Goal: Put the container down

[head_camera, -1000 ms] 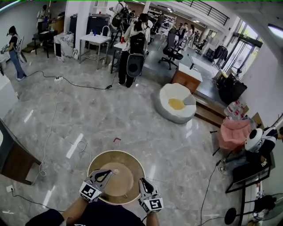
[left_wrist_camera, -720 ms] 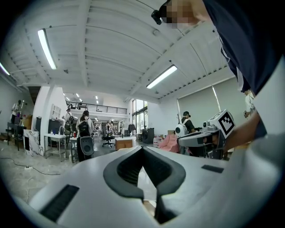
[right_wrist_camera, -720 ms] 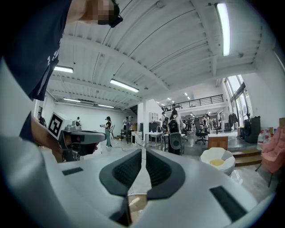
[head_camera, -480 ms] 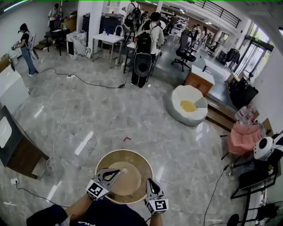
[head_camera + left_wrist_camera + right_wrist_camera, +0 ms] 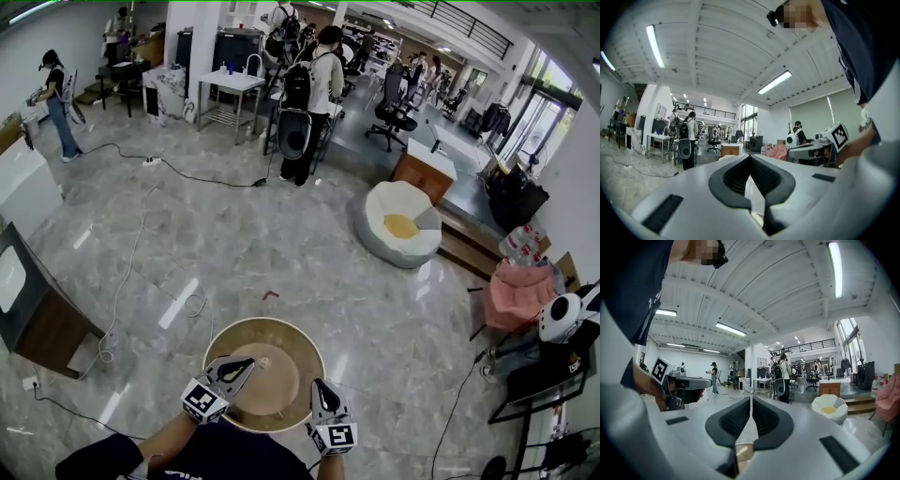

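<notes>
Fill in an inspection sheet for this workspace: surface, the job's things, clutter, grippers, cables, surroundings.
Surface: glossy grey marble floor.
Job's things: round tan container, open side up; whether it touches the floor cannot be told.
Clutter: small red scrap on the floor beyond the container.
Grippers: left gripper and right gripper each shut on the container's near rim, one on each side.
Cables: black cable and white cable trail across the floor, left of the container.
Surroundings: white beanbag seat, white table, people standing at the far side.
</notes>
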Available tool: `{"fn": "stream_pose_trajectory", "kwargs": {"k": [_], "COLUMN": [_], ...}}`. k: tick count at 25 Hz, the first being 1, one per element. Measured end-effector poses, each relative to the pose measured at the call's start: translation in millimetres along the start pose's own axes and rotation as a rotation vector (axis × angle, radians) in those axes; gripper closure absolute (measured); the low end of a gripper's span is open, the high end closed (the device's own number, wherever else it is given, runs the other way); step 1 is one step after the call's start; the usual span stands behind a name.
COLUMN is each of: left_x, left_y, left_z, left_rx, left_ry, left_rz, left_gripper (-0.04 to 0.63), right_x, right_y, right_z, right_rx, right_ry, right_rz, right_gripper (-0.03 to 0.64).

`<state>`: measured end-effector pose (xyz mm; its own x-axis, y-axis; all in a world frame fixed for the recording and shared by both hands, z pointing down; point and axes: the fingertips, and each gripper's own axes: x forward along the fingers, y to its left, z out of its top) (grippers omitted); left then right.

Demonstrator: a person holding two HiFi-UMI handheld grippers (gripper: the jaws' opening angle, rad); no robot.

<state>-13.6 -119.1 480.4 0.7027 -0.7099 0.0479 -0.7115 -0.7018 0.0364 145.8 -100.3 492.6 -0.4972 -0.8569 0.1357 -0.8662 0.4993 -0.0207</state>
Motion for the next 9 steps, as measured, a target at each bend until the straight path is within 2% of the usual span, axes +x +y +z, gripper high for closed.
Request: {"fn": "stream_pose_trajectory", "kwargs": {"k": [2, 9], "left_x": [-1.7, -4.6], "left_y": [4.1, 4.2], "left_z": [0.5, 3.3], "left_rx": [-0.023, -0.004], "left_ry": [0.000, 0.000], "left_rz": [0.014, 0.014], "left_gripper": [0.571, 0.571], "right_x": [-1.0, -1.9], "right_y": [1.9, 5.5], "right_z": [-0.6, 0.0], "right_rx": [0.000, -0.007], "right_ry": [0.001, -0.009], "right_rz": [0.004, 0.001], "right_gripper": [0.578, 0.580]}}
